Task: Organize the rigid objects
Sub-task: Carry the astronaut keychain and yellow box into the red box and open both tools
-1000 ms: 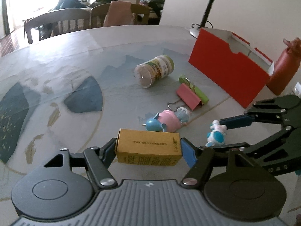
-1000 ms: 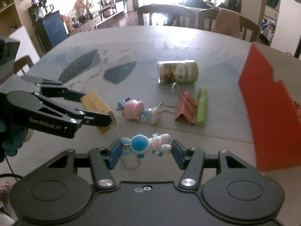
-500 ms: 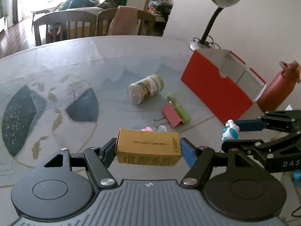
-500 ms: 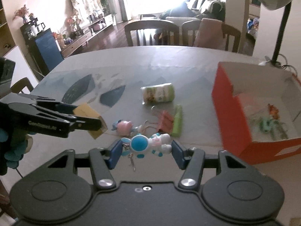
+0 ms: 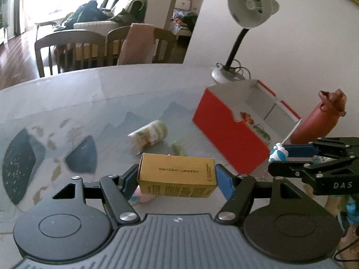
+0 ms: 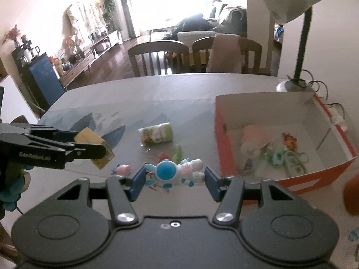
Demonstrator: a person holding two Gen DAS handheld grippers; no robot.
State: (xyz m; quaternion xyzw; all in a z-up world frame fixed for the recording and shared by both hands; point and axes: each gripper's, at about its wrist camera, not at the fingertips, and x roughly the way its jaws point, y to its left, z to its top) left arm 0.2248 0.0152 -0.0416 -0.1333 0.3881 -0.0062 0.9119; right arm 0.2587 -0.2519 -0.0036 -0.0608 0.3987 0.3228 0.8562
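Left tool [image 5: 177, 177] pinching the carton [image 5: 177, 176], right tool [image 6: 174, 178] pinching the astronaut [image 6: 177, 172]: clear the red box [image 6: 218, 134] wall before releasing.

Table [image 6: 184, 94] with jar [image 6: 157, 133], box [image 6: 264, 172]

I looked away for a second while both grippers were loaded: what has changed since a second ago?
Both grippers have risen off the table and moved toward the red box, whose inside now shows. The left gripper stays shut on the yellow carton; the right gripper stays shut on the astronaut figure. Nothing was released. The green-lidded jar, pink toy and clips lie where they were on the table.
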